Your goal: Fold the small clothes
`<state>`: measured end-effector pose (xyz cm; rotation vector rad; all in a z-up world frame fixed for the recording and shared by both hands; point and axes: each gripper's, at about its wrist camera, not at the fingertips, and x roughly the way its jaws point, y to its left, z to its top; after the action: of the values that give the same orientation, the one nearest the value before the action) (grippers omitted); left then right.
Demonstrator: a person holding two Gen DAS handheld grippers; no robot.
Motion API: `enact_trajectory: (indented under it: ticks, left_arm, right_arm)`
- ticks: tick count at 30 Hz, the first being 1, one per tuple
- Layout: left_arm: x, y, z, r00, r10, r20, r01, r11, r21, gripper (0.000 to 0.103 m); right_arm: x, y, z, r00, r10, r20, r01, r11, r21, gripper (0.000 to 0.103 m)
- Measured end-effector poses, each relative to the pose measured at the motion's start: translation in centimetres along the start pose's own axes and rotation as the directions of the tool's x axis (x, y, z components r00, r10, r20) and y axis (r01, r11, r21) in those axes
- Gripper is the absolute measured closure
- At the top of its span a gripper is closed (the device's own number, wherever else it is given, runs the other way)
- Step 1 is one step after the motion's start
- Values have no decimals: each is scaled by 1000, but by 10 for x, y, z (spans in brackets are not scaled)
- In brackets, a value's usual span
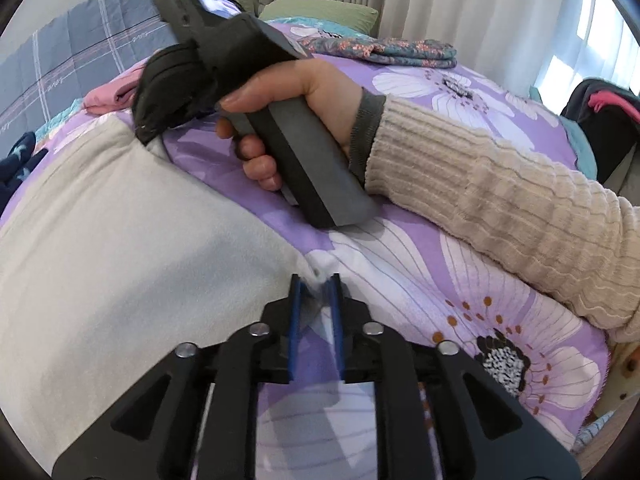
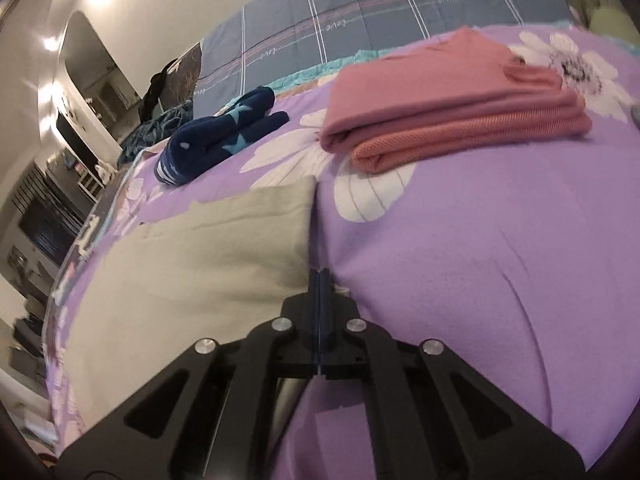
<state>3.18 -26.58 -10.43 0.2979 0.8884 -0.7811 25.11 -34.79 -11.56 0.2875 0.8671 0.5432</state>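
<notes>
The left gripper point(image 1: 317, 282), at lower centre of its own view, has its blue-lined jaws slightly parted around the near corner of the pale grey-beige fleece garment point(image 1: 120, 248), which lies flat on the bed and fills the left of that frame; whether the cloth is truly pinched I cannot tell. The right gripper point(image 2: 320, 276) shows jaws clenched together at the garment's right edge, apparently nipping the hem, though the cloth between them is hidden. Holding two corners along one side looks like preparation for lifting that edge over. Beyond lie a folded pink knit garment point(image 2: 448, 100), upper right, and a navy star-patterned sock point(image 2: 216, 140), upper left. The purple flower-printed bedspread point(image 2: 480, 240) is soft and rumpled, before white curtains point(image 1: 460, 4).
</notes>
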Motion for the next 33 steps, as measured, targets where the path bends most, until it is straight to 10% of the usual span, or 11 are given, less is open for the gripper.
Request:
enact_trajectory:
  ticks: [6,9,11,14,17,22,27,33]
  left_arm:
    - [-65,21,-29,994,38,102,-29,995,-93,73]
    - [-116,46,-64,978,113,173,-86,984,-157,60]
    - [-144,67,-90,964,177,198,-131,965,-226,53]
    - [-186,108,-139,923,337,186,-253,896,-366,53]
    - [-233,153,-193,851,501,159,-348,764,-543,53]
    - [-298,200,-275,734,673,86,-397,529,-750,53]
    - [-316,213,-303,707,705,55,-432,492,-756,53]
    - [-316,242,-322,745,662,77,-373,510,-775,52]
  right_arm:
    - [-6,3,2,1000,-9,-22,11,998,61,103]
    - [-37,24,-1,998,-61,27,59,996,71,68]
    - [-57,48,-4,993,-93,70,92,996,18,65]
    - [-76,112,-17,991,-109,82,119,984,-135,65]
    - [-76,182,-42,995,-79,66,95,947,-306,65]
    - [-38,335,-141,997,10,-83,-65,713,-698,47]
    - [-8,422,-223,991,43,-126,-131,484,-865,44]
    - [37,454,-265,993,-118,22,60,328,-943,44]
